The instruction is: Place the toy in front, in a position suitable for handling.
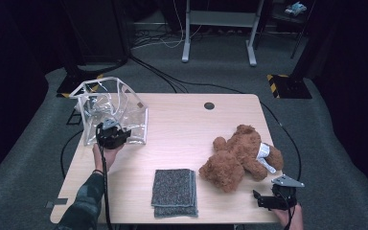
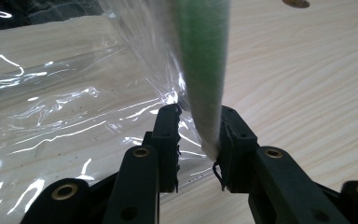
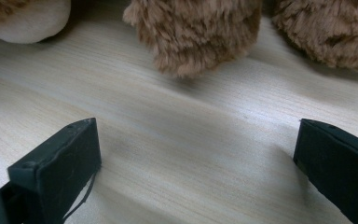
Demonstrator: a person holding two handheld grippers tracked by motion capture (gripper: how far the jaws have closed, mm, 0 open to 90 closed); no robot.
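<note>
At the worktop's far left corner stands the clear plastic bag; my left gripper has its fingers clamped on the bag's green-edged rim. A folded grey cloth lies at the near edge. Toward the right edge lies the brown teddy bear, and just beside it my right gripper holds its fingers wide apart, empty.

One clear plastic bag, one brown teddy bear and one folded grey cloth lie on one worktop; two claws are present.
</note>
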